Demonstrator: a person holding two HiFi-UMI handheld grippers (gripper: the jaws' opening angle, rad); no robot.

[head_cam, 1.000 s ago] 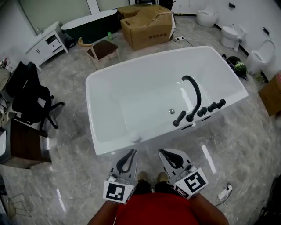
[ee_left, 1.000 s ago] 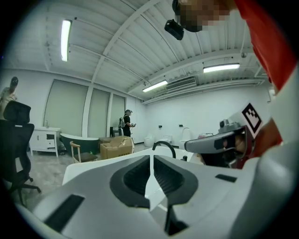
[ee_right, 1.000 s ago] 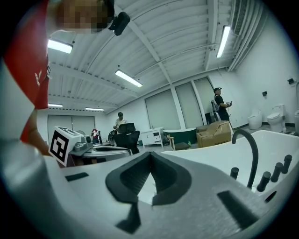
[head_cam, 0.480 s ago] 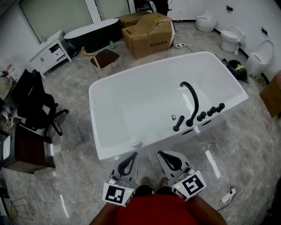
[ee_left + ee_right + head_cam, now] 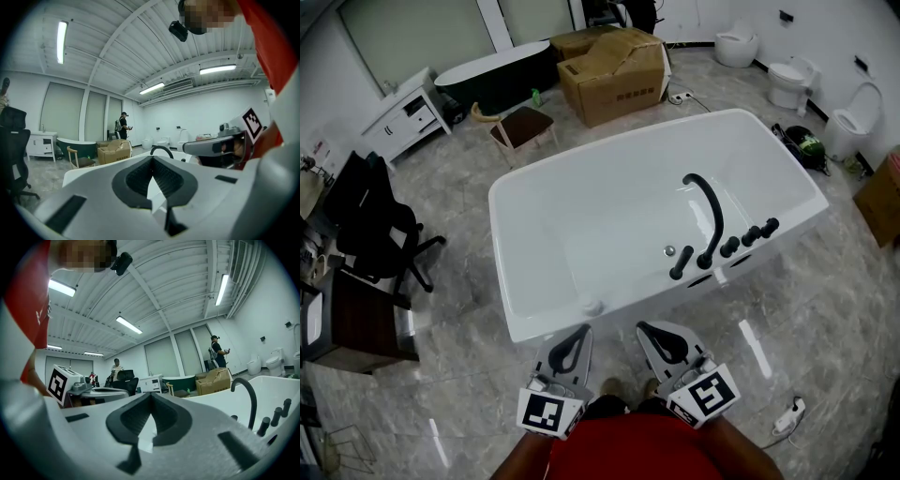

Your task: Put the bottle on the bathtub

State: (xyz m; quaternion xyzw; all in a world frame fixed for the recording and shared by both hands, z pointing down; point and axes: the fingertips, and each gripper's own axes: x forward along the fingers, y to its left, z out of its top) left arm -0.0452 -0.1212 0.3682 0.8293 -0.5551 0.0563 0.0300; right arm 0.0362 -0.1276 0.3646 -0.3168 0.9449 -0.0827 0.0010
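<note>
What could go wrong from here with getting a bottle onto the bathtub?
Both the left gripper and right gripper are shut and empty; the only bottle candidate, a small green object by the chair, is too small to identify. The bathtub rim looks narrow and glossy, so a bottle might slide off. The black faucet crowds the wider ledge.

The bathtub is glossy white, with a black spout and black knobs on its rim. The floor is grey marble with paler veins. The left tool and right tool are light grey with black ribbed pads, and each carries a cube patterned in black-and-white squares. The person's shirt is red. Farther off are a brown cardboard box, a dark green tub, a white cabinet, a black office chair and white toilets.
</note>
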